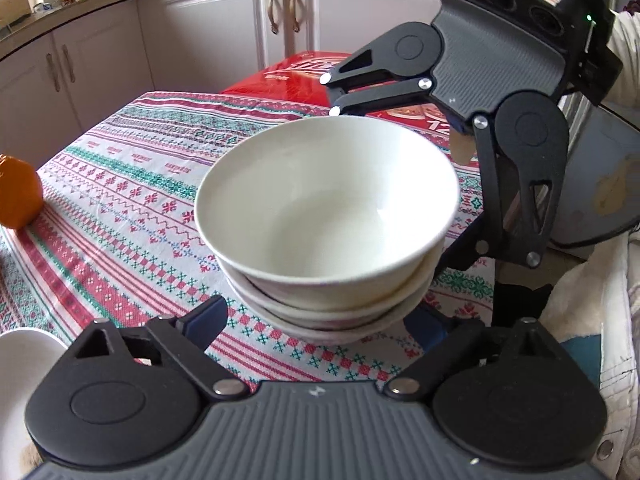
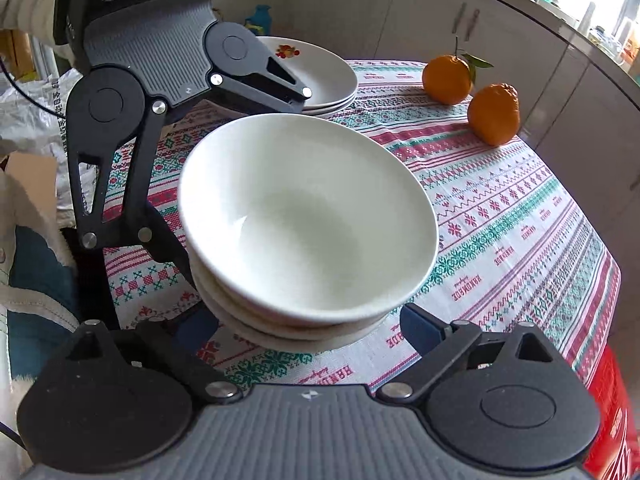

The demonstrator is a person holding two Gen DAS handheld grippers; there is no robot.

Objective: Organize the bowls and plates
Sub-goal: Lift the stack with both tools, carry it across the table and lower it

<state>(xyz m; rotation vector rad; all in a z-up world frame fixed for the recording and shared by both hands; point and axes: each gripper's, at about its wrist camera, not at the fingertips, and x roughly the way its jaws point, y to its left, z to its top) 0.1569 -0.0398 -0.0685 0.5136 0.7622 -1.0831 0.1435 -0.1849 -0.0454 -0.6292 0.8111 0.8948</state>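
Note:
A stack of three white bowls [image 1: 328, 216] stands on the patterned tablecloth [image 1: 120, 208], and the top bowl sits a little askew. My left gripper [image 1: 320, 316] straddles the foot of the stack, open; cloth shows between its left finger [image 1: 208, 320] and the lowest bowl. From the opposite side my right gripper [image 2: 308, 320] brackets the same bowl stack [image 2: 304, 216], open, with its blue pads [image 2: 422, 326] close beside the lowest bowl. A stack of white plates [image 2: 324, 76] with a fruit motif lies behind, partly hidden by the left gripper's frame.
Two oranges [image 2: 447, 79] [image 2: 494, 114] rest near the table's far edge. A red box [image 1: 296, 76] stands beside the table. Another white dish [image 1: 24, 360] peeks in at the lower left. Kitchen cabinets [image 1: 224, 32] line the wall beyond. A person's sleeve [image 1: 600, 320] borders the right.

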